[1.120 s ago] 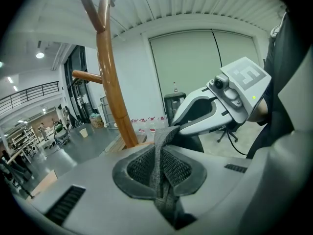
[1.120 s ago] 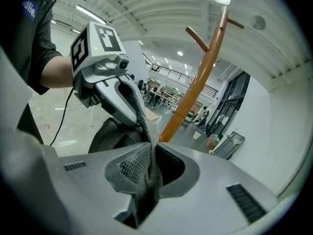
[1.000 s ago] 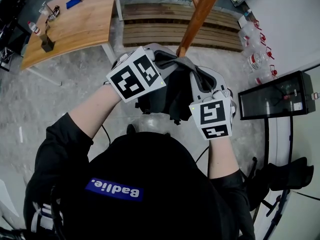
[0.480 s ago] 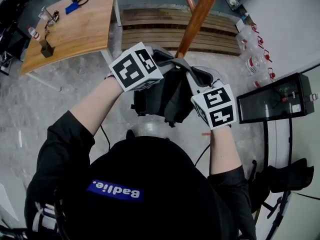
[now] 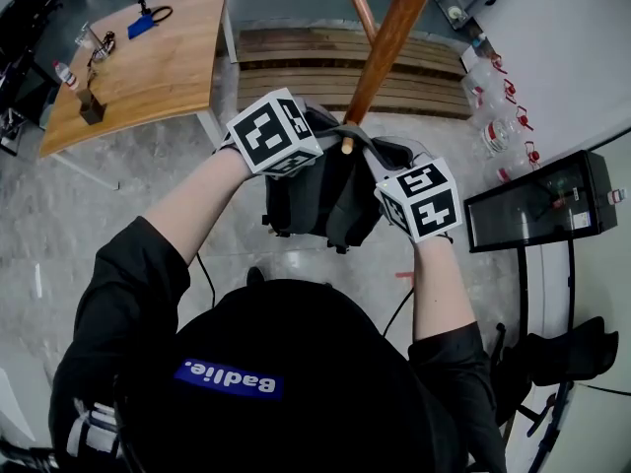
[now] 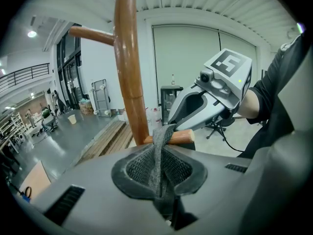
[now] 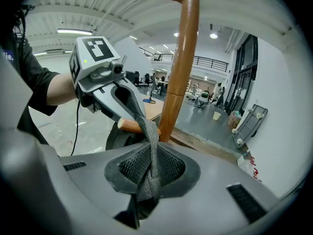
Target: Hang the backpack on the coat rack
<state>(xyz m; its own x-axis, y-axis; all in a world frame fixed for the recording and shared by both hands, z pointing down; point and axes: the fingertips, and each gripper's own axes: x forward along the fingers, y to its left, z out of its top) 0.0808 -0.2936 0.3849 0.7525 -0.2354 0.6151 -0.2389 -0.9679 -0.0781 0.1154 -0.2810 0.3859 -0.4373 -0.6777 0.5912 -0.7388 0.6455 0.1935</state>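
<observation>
The left gripper (image 6: 159,173) and the right gripper (image 7: 146,173) each pinch tight on the grey strap (image 6: 159,140), one on each side. That stretches it over the wooden peg (image 6: 182,137) of the coat rack (image 5: 389,37). The backpack (image 5: 315,200) hangs just below, between them.

Warm reddish-brown wood on the rack (image 5: 389,37), its peg (image 6: 183,136) a lighter tan. The backpack (image 5: 315,200) reads charcoal to black, and its strap (image 6: 157,155) is a heathered grey weave. Left claw (image 6: 159,177) and right claw (image 7: 145,175): pale grey shells, black mesh-patterned pads (image 6: 141,168), white cubes (image 5: 274,131) carrying black square markers. The surface (image 5: 148,57) is honey-coloured wood, the floor (image 5: 128,195) mottled grey. Black shirt (image 5: 296,343), blue patch (image 5: 227,375) with white lettering.
</observation>
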